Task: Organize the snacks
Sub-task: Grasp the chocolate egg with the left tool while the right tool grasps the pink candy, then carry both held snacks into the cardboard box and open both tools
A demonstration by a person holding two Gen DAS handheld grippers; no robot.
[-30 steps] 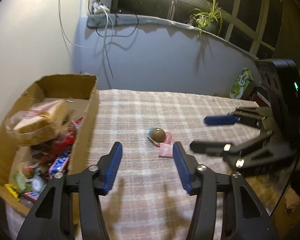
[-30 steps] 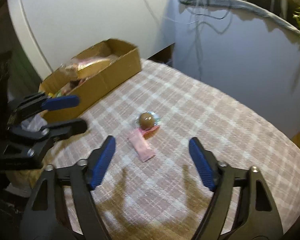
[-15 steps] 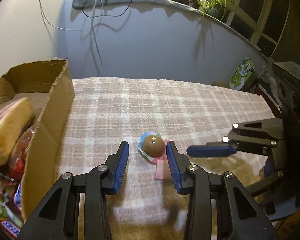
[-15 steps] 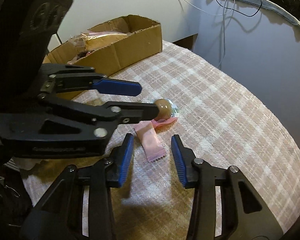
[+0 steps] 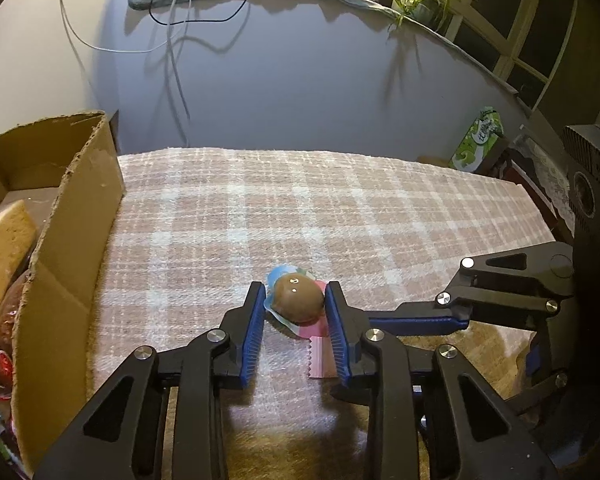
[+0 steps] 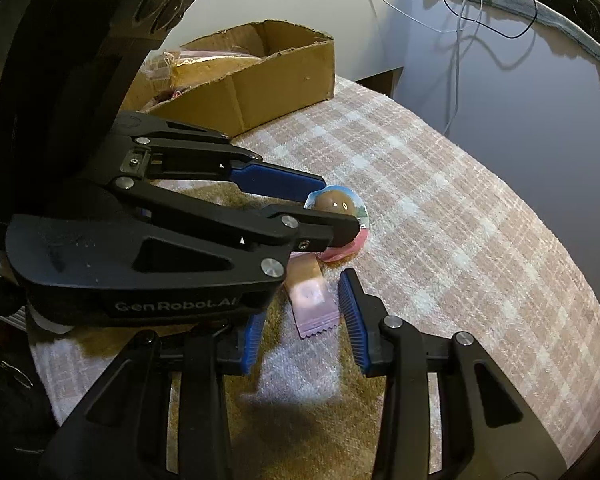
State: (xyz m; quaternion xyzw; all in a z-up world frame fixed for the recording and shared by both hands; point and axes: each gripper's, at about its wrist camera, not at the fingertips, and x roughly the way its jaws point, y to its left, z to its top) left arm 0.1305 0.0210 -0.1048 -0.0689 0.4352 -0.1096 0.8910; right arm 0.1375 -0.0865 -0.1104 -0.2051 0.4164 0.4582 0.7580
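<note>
A brown chocolate egg (image 5: 298, 300) in a clear blue-rimmed shell lies on the checked tablecloth (image 5: 300, 208). My left gripper (image 5: 296, 312) straddles it, jaws closing, and the pads stand right at its sides without squeezing it. A pink sachet (image 6: 312, 304) lies flat just in front of the egg (image 6: 336, 202). My right gripper (image 6: 300, 304) is low over the sachet, jaws closing, with a gap on each side. The left gripper (image 6: 340, 208) crosses the right wrist view and hides part of the right one's left finger. One blue finger (image 5: 420, 322) of the right gripper shows beside the sachet (image 5: 320, 356).
A cardboard box (image 5: 80, 216) holding bread (image 5: 4, 240) and wrapped snacks stands at the cloth's left edge, also the box (image 6: 260, 92). A grey wall with hanging cables (image 5: 172, 40) rises behind the table. A green packet (image 5: 476, 144) sits off the far right corner.
Both grippers came down and in toward the two snacks and narrowed their jaws. The left now straddles the egg, the right the pink sachet.
</note>
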